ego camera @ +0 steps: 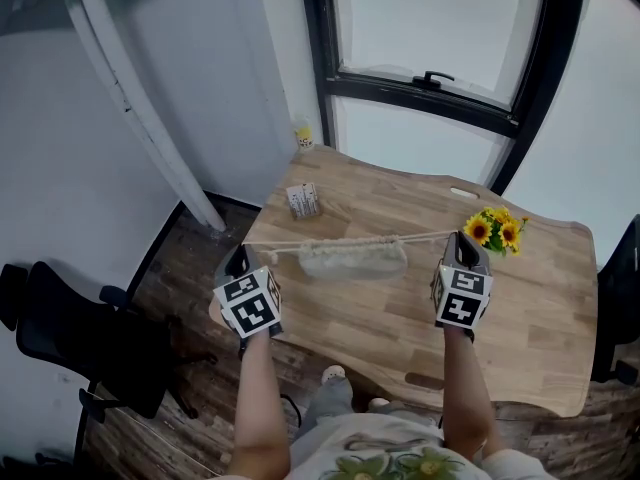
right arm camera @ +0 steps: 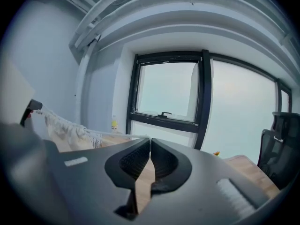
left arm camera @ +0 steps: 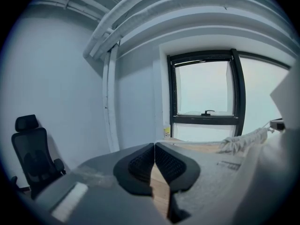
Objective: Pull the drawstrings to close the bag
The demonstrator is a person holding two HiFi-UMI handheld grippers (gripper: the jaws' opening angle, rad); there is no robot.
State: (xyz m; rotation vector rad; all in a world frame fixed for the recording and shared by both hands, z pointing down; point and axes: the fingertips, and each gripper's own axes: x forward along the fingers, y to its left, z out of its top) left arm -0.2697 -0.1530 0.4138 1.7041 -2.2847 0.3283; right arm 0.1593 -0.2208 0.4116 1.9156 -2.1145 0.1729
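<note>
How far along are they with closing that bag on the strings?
Nearly done, it seems. The bag mouth already looks gathered tight. In hand: the left gripper and right gripper are each shut on a drawstring end, stretched taut between them over the table. Left: perhaps a final tug, then letting go.

Two bare forearms rise from the bottom edge of the head view, spread apart at near equal height. The left gripper (ego camera: 243, 260), left of centre, and the right gripper (ego camera: 462, 240), right of centre, have their jaws pressed together, each pinching the drawstring (ego camera: 350, 240) at its tips.
</note>
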